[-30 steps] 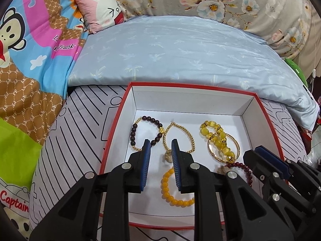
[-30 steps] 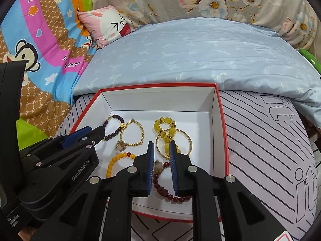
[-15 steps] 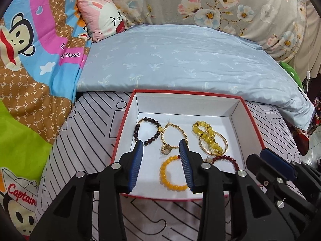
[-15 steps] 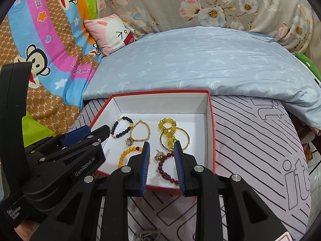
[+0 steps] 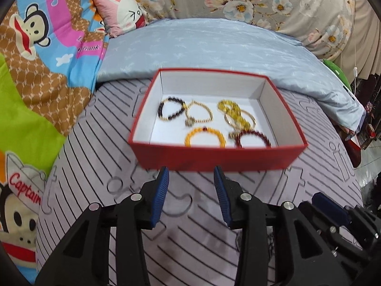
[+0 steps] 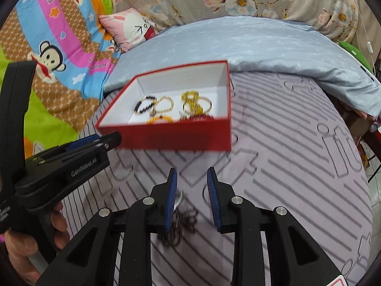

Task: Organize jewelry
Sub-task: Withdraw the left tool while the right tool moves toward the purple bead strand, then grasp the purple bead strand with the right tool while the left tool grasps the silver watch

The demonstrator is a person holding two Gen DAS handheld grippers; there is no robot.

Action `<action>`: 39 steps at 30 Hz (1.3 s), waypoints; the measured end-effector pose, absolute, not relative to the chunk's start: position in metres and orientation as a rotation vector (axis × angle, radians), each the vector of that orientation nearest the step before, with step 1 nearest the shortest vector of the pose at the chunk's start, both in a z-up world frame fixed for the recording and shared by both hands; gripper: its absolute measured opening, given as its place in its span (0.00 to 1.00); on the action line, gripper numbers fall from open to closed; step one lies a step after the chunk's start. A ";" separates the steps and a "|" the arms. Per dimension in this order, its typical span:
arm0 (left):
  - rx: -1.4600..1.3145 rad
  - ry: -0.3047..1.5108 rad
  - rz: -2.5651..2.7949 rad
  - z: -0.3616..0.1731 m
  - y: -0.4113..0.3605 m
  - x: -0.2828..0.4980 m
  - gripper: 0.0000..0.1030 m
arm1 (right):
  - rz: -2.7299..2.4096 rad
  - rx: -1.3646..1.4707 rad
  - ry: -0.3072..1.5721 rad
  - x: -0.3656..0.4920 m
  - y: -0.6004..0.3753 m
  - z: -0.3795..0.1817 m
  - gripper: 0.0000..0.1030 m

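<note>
Bracelets [image 5: 204, 135] now sit in the red box [image 5: 214, 157]; both grippers, left [image 5: 191, 196] and right [image 6: 191, 199], have withdrawn, open and empty, over a dark bracelet [image 6: 181, 224] awaiting pickup.

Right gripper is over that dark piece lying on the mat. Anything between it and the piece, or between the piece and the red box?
Nothing visible blocks the right gripper: it is open, with the dark bracelet on the mat just below. Toward the red box, bare mat, then the box's near wall, which must be cleared. The left gripper sits off to the left.
</note>
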State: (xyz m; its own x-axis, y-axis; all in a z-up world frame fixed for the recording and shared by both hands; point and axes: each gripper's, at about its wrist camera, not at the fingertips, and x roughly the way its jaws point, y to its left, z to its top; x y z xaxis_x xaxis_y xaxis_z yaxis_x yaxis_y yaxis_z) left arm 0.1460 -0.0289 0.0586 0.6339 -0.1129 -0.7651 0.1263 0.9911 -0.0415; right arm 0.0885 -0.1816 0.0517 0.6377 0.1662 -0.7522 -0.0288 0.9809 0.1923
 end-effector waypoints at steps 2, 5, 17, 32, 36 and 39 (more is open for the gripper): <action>0.014 0.892 -0.136 0.050 -0.029 0.137 0.36 | 0.121 0.176 0.895 0.079 -0.178 0.043 0.26; 0.005 0.919 -0.136 0.039 -0.029 0.128 0.36 | 0.136 0.182 0.929 0.065 -0.173 0.031 0.26; -0.008 0.978 -0.124 0.014 -0.022 0.110 0.36 | 0.138 0.151 0.987 0.065 -0.160 0.004 0.26; -0.014 0.996 -0.159 0.008 -0.031 0.111 0.36 | 0.084 0.131 0.973 0.080 -0.165 0.005 0.06; -0.018 0.995 -0.188 0.010 -0.038 0.109 0.36 | 0.062 0.149 0.956 0.079 -0.177 0.012 0.06; -0.013 0.997 -0.208 0.009 -0.048 0.108 0.41 | 0.050 0.165 0.958 0.078 -0.185 0.013 0.06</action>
State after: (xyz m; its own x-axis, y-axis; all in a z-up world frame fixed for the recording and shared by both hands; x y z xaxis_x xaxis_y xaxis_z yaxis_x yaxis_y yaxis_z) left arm 0.1085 -0.0476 0.0091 0.5248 -0.1794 -0.8321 0.1678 0.9802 -0.1055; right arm 0.0784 -0.1851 0.0133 0.5754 0.1155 -0.8096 0.0305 0.9863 0.1624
